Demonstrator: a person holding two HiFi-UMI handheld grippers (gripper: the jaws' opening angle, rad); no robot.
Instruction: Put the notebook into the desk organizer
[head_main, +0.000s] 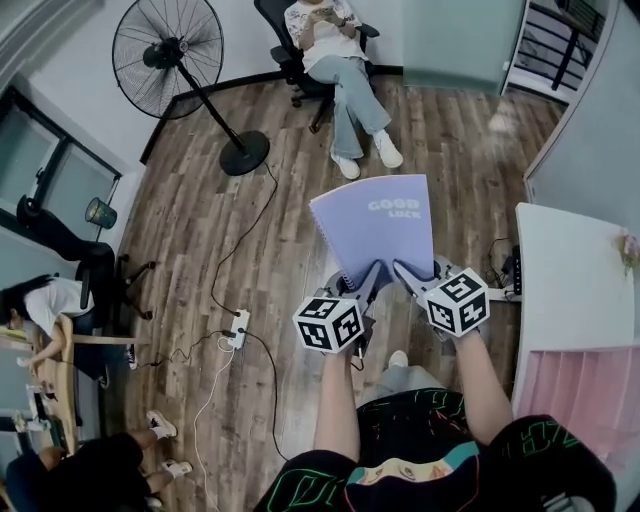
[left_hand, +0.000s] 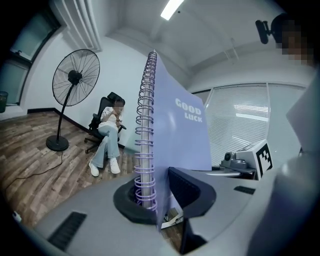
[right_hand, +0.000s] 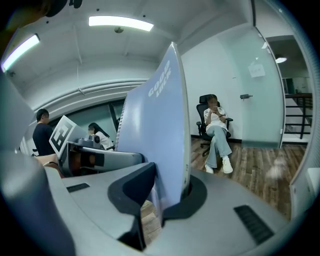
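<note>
Notebook (head_main: 375, 225) aloft over the wooden floor (head_main: 290, 230), spiral edge clamped in narrow jaws of the left gripper (head_main: 372, 275), opposite lower edge clamped in narrow jaws of the right gripper (head_main: 405, 272).

The notebook (head_main: 375, 225) is a soft lavender with white GOOD LUCK lettering, and its spiral binding (left_hand: 145, 150) is a slightly deeper purple. The left gripper (head_main: 368, 280) and right gripper (head_main: 410, 276) are both plain grey with dark pads, and each has a cube covered in black-and-white square markers. The floor (head_main: 300, 200) is streaky brown-grey wood planks. The big standing fan (head_main: 170, 50) is all black. The person (head_main: 335, 60) in the black office chair (head_main: 275, 20) has a white top, pale blue jeans and white shoes. The desk (head_main: 570, 260) is white, with something pink and ribbed (head_main: 580, 390) on it. The shorts (head_main: 420, 440) on whoever's holding the grippers are black with green lettering.
</note>
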